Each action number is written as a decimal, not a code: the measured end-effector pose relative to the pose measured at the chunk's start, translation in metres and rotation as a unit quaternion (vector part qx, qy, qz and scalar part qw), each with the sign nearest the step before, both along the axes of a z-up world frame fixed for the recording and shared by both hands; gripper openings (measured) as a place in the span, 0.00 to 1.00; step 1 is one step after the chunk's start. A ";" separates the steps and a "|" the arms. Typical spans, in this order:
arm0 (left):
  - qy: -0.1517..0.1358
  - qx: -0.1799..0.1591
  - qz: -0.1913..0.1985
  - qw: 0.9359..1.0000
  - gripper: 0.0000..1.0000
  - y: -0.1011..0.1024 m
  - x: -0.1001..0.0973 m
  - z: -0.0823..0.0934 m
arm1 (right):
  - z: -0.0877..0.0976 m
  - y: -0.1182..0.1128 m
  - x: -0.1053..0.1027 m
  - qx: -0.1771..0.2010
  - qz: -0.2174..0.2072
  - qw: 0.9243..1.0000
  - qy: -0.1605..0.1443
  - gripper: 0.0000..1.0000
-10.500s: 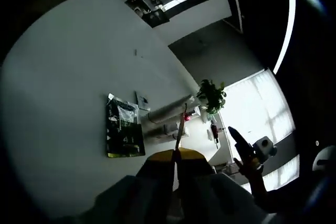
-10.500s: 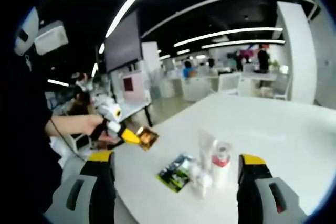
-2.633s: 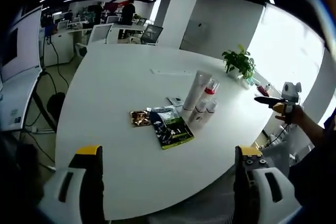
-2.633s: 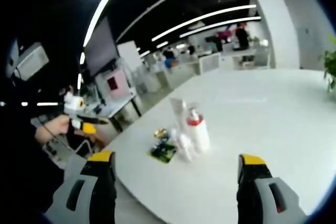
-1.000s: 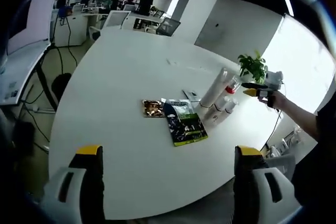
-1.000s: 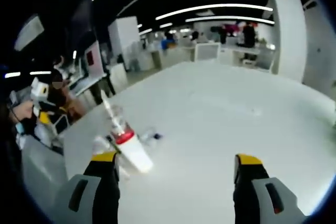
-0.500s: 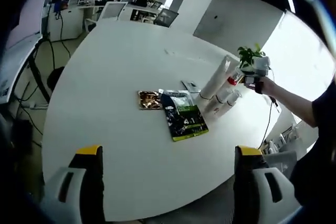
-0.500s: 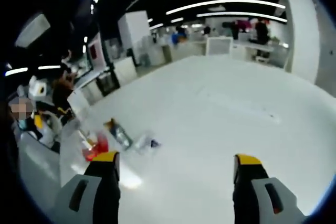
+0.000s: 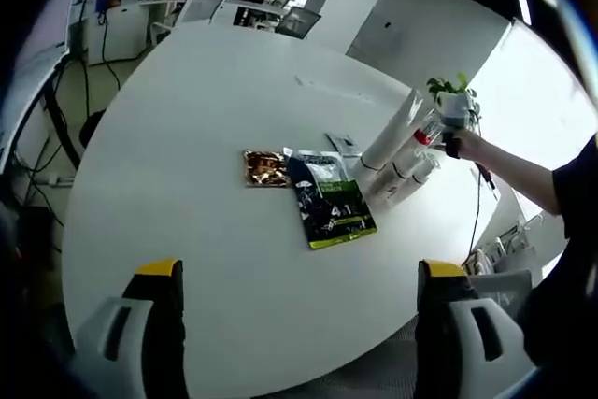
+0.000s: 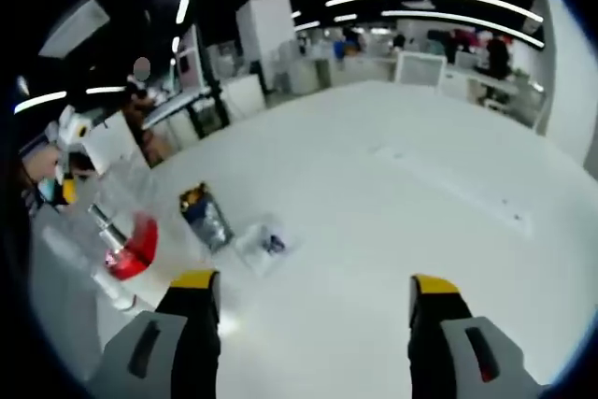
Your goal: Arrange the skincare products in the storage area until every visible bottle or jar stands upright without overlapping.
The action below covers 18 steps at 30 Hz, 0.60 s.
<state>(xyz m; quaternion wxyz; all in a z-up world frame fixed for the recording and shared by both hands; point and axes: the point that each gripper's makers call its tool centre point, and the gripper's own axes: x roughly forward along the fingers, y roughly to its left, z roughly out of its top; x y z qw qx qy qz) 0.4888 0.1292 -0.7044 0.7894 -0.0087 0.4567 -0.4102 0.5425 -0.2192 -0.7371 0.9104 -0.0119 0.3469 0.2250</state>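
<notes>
On the round white table (image 9: 177, 137) a tall white tube (image 9: 391, 139), a red-collared bottle (image 9: 423, 136) and two small white bottles (image 9: 404, 178) stand in a tight cluster. My right gripper (image 9: 455, 120), held in a hand, hovers right beside the red-collared bottle. In the right gripper view that bottle (image 10: 126, 238) looms blurred at the left, just outside my right gripper (image 10: 312, 282), whose jaws are open and empty. My left gripper (image 9: 299, 273) is open over the near table edge, well short of the products.
A green-black packet (image 9: 334, 205), a gold sachet (image 9: 266, 168) and a small clear sachet (image 9: 340, 145) lie flat beside the bottles. A potted plant (image 9: 448, 91) stands behind them. Office desks and chairs (image 9: 201, 7) lie beyond the table.
The right gripper has come in from the table's side to the bottle cluster, so the red-collared bottle now looms large in its view. Both grippers stay open.
</notes>
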 end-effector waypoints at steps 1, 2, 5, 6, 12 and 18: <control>0.001 0.001 -0.001 1.000 0.99 -0.001 0.000 -0.001 | -0.002 0.002 0.001 -0.003 0.005 1.000 0.001 0.83; 0.002 0.002 -0.004 1.000 0.99 -0.002 0.000 -0.002 | -0.002 0.006 0.003 -0.004 0.012 1.000 -0.001 0.81; 0.004 0.004 -0.005 1.000 0.99 -0.002 0.002 -0.005 | -0.006 0.010 0.011 0.000 0.018 1.000 -0.002 0.79; 0.004 0.003 -0.005 1.000 0.99 -0.003 0.002 -0.005 | -0.007 0.011 0.015 0.001 0.020 1.000 -0.002 0.79; 0.012 0.006 -0.004 1.000 0.99 -0.003 0.001 -0.012 | -0.016 0.027 0.026 -0.009 0.064 0.998 0.002 0.79; 0.021 0.009 -0.002 1.000 0.99 -0.003 -0.001 -0.020 | -0.021 0.045 0.037 -0.034 0.131 0.991 0.010 0.76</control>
